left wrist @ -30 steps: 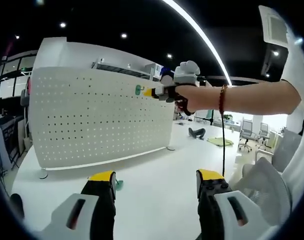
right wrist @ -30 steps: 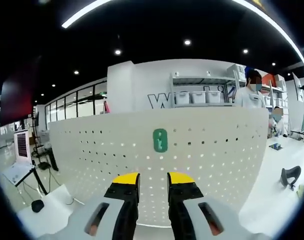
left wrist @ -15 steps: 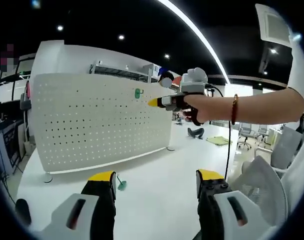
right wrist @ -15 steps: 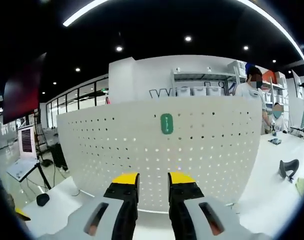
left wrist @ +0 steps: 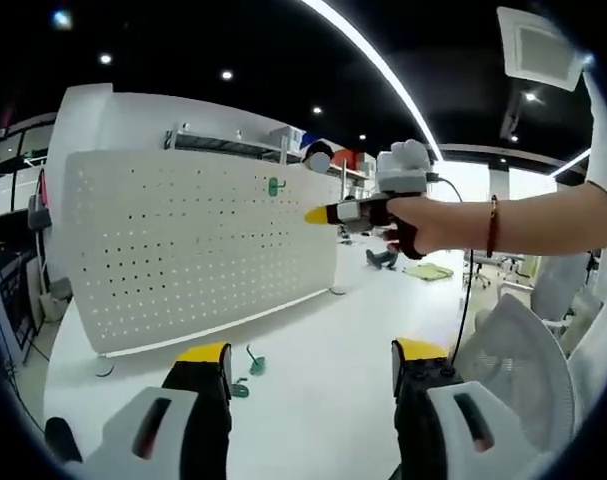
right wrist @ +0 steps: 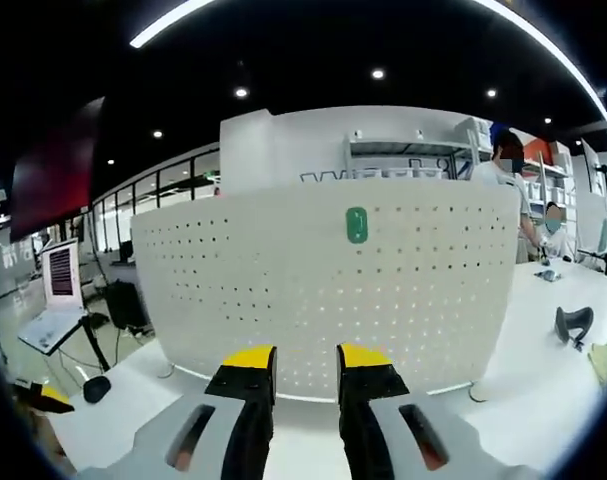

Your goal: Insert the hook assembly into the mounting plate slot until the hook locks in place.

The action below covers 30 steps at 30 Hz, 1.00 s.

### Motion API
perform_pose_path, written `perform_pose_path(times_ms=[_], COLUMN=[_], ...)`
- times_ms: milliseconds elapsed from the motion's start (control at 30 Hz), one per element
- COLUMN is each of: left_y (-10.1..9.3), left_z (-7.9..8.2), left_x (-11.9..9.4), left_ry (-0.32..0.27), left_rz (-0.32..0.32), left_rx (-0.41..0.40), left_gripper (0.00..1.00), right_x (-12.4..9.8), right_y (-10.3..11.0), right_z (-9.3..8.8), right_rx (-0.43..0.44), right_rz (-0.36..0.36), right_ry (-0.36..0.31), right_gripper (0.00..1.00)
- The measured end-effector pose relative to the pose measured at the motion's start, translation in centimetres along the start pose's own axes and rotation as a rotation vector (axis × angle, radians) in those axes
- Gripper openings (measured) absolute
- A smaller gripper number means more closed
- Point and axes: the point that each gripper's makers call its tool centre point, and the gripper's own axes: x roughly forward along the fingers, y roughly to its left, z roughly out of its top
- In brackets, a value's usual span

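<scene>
White pegboard (right wrist: 323, 290) on white table (left wrist: 323, 390).

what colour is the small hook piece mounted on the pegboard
Green. The hook piece on the white pegboard shows best in the right gripper view.

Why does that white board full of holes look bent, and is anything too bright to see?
Right gripper view: the fisheye lens bows the pegboard outward, and its green hook plate stays sharp. Left gripper view: the pegboard curves too, and the windows behind the right claw are washed out.
</scene>
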Motion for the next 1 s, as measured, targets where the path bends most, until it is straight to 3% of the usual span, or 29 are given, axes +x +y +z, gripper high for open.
perform_pose_path(times_ms=[100, 167, 300, 367, 633, 1000], left_y=[0.3, 0.7, 0.7, 1.1, 2.2, 4.1], left_z=[-0.2, -0.7, 0.1, -0.6, -1.8, -4.1], left_x=[0.8, 1.1, 2.1, 2.8, 4.5, 6.3], left_ry=[-0.008, 0.042, 0.015, 0.057, 0.087, 0.138], left_rz=[0.008, 0.036, 0.035, 0.047, 0.083, 0.091], left_rx=[-0.009, 0.008, 0.016, 0.031, 0.000, -0.056], left_gripper=[0.67, 0.67, 0.68, 0.68, 0.67, 0.68], right_x=[0.1, 0.1, 0.1, 0.1, -0.5, -1.7], right_y=[0.6, 0.9, 1.0, 1.0, 1.5, 2.1], right_z=[-0.3, -0.5, -1.3, -2.1, -4.5, -5.9], right_rx=[-0.010, -0.035, -0.020, -0.025, -0.079, -0.047], right_rz=[0.048, 0.069, 0.113, 0.134, 0.220, 0.273], right_ry=[0.003, 0.004, -0.001, 0.013, 0.058, 0.058], right_gripper=[0.24, 0.24, 0.25, 0.25, 0.25, 0.25])
